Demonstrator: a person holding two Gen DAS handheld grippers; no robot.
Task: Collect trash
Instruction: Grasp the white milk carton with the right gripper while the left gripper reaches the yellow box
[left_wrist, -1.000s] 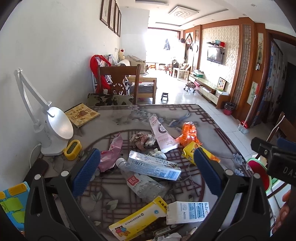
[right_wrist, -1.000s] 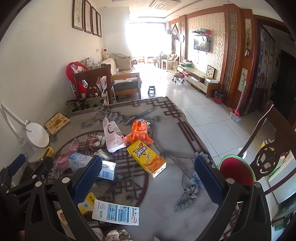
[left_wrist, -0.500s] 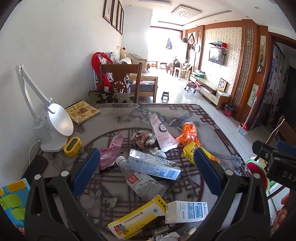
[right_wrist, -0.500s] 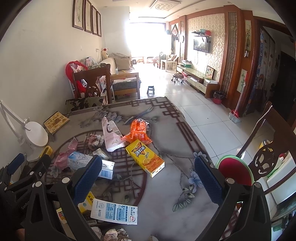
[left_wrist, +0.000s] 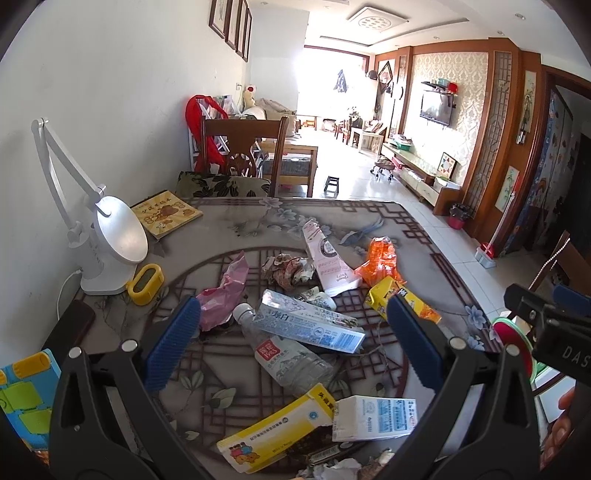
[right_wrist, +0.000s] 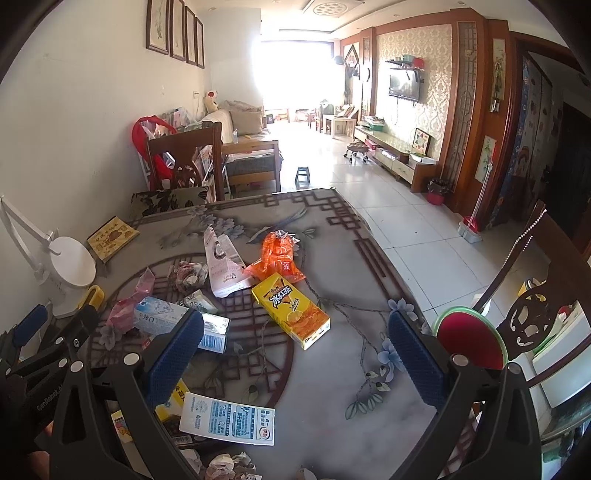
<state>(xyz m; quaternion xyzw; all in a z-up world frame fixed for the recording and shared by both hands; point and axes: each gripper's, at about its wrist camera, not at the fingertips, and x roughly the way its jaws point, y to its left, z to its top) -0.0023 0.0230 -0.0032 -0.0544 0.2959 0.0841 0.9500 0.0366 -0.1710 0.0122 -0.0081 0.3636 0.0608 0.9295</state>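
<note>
Trash lies scattered on the patterned table (left_wrist: 369, 218). In the left wrist view I see a clear plastic bottle (left_wrist: 291, 360), a blue-white toothpaste box (left_wrist: 310, 323), a pink wrapper (left_wrist: 223, 291), an orange bag (left_wrist: 380, 260), a yellow box (left_wrist: 277, 432) and a white carton (left_wrist: 373, 419). My left gripper (left_wrist: 293, 343) is open and empty above the bottle. In the right wrist view a yellow juice carton (right_wrist: 290, 310) and the white carton (right_wrist: 227, 419) lie ahead. My right gripper (right_wrist: 293, 358) is open and empty above the table.
A white desk lamp (left_wrist: 107, 240), a yellow clock (left_wrist: 146, 284) and a book (left_wrist: 166, 218) stand at the table's left by the wall. A red-lidded bin (right_wrist: 469, 341) and a carved chair (right_wrist: 535, 317) are beside the right edge. A chair (left_wrist: 240, 162) stands at the far end.
Both grippers have drifted slightly back and up, so the trash sits a little lower and nearer in view. Both stay open and empty.
</note>
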